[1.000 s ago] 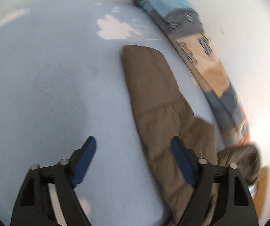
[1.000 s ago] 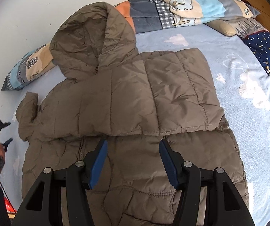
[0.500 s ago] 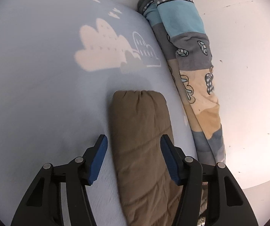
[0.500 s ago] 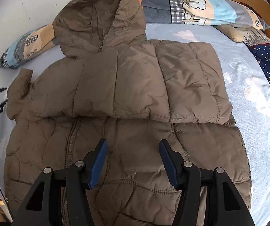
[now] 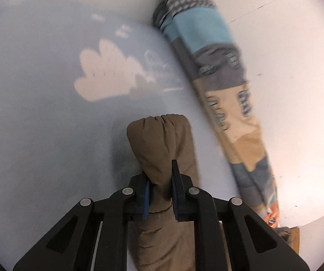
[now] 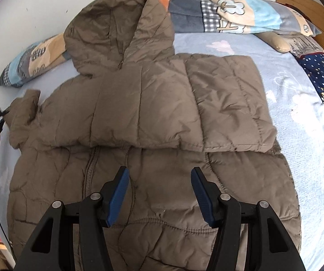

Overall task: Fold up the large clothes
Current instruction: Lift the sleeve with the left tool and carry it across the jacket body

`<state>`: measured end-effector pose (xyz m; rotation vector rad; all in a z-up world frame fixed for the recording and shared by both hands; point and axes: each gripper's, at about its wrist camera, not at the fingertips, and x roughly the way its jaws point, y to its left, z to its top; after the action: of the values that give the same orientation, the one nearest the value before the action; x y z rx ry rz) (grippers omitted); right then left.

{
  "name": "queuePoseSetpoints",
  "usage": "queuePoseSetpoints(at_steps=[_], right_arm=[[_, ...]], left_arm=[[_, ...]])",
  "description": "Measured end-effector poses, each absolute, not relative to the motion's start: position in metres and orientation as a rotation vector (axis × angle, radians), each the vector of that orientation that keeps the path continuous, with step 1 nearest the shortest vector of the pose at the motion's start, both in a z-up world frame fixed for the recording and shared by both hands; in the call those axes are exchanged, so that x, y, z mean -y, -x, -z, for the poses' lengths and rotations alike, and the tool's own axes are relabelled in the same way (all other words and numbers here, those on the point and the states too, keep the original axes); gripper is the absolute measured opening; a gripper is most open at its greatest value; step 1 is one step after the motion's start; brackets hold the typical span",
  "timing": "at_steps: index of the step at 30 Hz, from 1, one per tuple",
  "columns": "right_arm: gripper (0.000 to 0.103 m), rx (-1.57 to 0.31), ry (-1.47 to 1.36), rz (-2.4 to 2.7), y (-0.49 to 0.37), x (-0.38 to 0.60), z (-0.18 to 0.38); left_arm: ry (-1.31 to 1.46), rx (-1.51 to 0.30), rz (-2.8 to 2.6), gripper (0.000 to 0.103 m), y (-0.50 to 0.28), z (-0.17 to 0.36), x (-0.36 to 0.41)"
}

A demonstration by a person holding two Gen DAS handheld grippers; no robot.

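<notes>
One sleeve (image 5: 162,149) of the brown hooded jacket (image 6: 152,158) is what the coming move hangs on: we have it pinched in our left gripper (image 5: 159,194), whose jaws have just been closing and now press the padded cloth a little behind the cuff, with the cuff end poking out past the fingertips. Its long axis runs straight ahead along the fingers, so we judge the fold calls for carrying it back across the jacket's chest. The jacket lies front up, spread over the pale blue bedsheet (image 6: 308,135), hood toward the wall, and its other sleeve is already laid across the chest. Our right gripper (image 6: 159,194) hovers over the jacket's lower front, jaws apart and holding nothing, well apart from the gripped sleeve. Beside that sleeve, on the wall side, a patchwork pillow (image 5: 225,85) leaves scant room; the sheet on the sleeve's other side is bare.
</notes>
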<state>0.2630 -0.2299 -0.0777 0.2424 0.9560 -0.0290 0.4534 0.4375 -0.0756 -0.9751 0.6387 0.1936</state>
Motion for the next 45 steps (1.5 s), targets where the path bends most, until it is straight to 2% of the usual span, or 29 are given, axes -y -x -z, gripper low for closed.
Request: queuePoseSetpoints(at_steps=[6, 13, 21, 27, 34, 40, 45], right_arm=[[0.061, -0.916, -0.322, 0.08, -0.257, 0.251, 0.066], [0.061, -0.853, -0.41, 0.147, -0.249, 0.283, 0.05], [0.061, -0.779, -0.488, 0.192, -0.236, 0.317, 0.031], [0.061, -0.733, -0.585, 0.187, -0.221, 0.348, 0.018], [0.061, -0.698, -0.662, 0.197, -0.206, 0.379, 0.01], [0.061, -0.683, -0.686, 0.209, -0.196, 0.401, 0.005], [0.061, -0.672, -0.711, 0.217, -0.189, 0.416, 0.002]], left_arm=[[0.924, -0.527, -0.189, 0.014, -0.392, 0.026, -0.422], [0.861, -0.456, -0.156, 0.014, -0.344, -0.045, -0.368], [0.646, -0.335, -0.009, 0.014, -0.287, -0.155, -0.244], [0.51, -0.336, 0.16, 0.014, -0.259, -0.196, -0.119], [0.373, -0.443, 0.305, 0.015, -0.257, -0.175, 0.024], [0.267, -0.608, 0.342, 0.015, -0.268, -0.103, 0.132], [0.183, -0.727, 0.335, 0.015, -0.294, -0.036, 0.184]])
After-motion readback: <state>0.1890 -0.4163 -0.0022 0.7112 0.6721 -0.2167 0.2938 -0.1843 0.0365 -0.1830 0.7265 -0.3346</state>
